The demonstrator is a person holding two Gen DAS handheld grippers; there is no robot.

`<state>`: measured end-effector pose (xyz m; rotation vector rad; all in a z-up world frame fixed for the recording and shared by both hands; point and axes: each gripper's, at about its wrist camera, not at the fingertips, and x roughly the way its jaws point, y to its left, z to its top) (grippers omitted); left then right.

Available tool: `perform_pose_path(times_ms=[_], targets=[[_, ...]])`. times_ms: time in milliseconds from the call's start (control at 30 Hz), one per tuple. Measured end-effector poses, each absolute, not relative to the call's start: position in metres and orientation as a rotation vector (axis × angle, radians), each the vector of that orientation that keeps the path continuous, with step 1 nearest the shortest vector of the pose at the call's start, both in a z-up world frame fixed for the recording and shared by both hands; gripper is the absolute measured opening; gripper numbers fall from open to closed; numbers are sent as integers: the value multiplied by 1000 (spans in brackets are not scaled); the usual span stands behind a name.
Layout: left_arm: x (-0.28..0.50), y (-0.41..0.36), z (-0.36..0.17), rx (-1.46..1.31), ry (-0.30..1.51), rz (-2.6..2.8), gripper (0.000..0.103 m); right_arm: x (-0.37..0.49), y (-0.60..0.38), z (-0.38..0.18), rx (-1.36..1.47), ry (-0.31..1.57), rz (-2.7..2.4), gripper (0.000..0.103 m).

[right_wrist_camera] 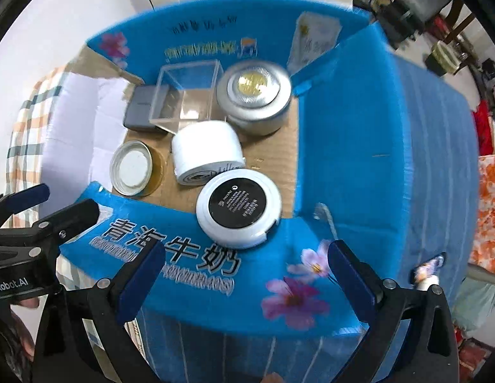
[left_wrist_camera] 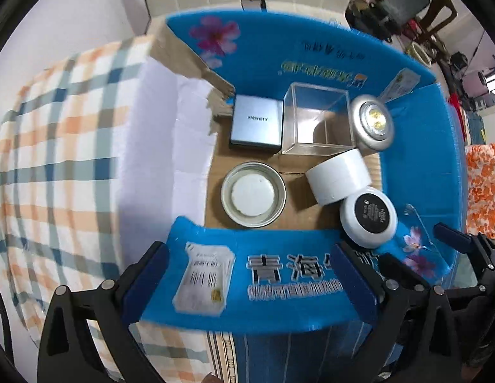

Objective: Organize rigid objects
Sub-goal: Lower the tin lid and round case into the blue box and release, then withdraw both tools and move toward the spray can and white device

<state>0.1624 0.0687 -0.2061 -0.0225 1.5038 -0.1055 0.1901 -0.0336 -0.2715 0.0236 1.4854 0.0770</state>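
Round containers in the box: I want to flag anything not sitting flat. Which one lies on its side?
The plain white cylinder, in the middle of the box. Its curved wall faces up, while the black-labelled white jar, puck light and metal lid face upward.

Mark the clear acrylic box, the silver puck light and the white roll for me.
clear acrylic box (left_wrist_camera: 317,118), left wrist view, on its open inside.
silver puck light (right_wrist_camera: 253,95), right wrist view, on its top face near the lens.
white roll (right_wrist_camera: 206,146), right wrist view, on its curved side.
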Motion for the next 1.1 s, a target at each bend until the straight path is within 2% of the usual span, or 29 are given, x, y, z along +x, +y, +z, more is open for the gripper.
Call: perform_pose_path(times_ms=[600,867,1100], targets=[[82,76,-43,15,1154,-6,103,83,-81,-100,57,1196,130,103],[56,66,-7,16,1083,-19,103,50,-95,-56,84,1135,143,103],[47,49,8,38,1050,-38,103,40,-108,-45,114,1115,145,103]])
